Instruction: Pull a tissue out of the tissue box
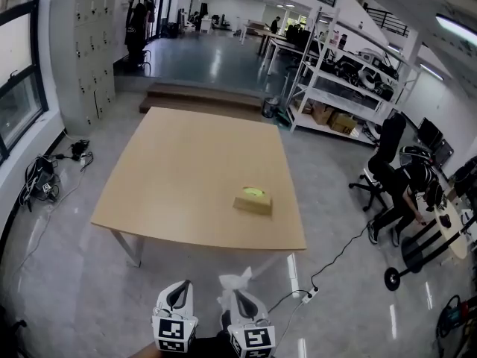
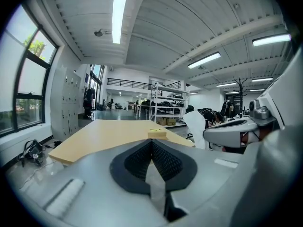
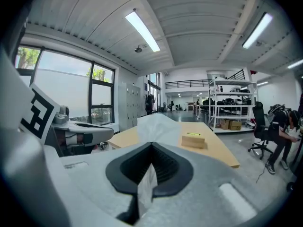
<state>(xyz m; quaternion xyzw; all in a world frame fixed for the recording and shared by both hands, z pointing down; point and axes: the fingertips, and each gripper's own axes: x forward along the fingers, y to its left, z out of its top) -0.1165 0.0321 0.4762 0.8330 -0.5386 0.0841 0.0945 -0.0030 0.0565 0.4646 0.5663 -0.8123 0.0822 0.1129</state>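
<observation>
The tan tissue box [image 1: 253, 201] with a green top opening lies on the wooden table [image 1: 179, 177], near its front right edge; it shows small in the left gripper view [image 2: 156, 133] and right gripper view [image 3: 193, 141]. Both grippers hang over the floor, well short of the table's near edge. My right gripper [image 1: 240, 293] is shut on a white tissue [image 1: 237, 280], which billows above the closed jaws [image 3: 158, 126] and pokes out below them. My left gripper [image 1: 177, 289] is beside it with its jaws together [image 2: 152, 143]; a pale strip shows in their seam.
A power strip and cable [image 1: 309, 295] lie on the floor by the table's right leg. A person [image 1: 406, 192] bends over next to office chairs at the right. Metal shelving [image 1: 350, 80] stands beyond, with lockers [image 1: 93, 51] at the left.
</observation>
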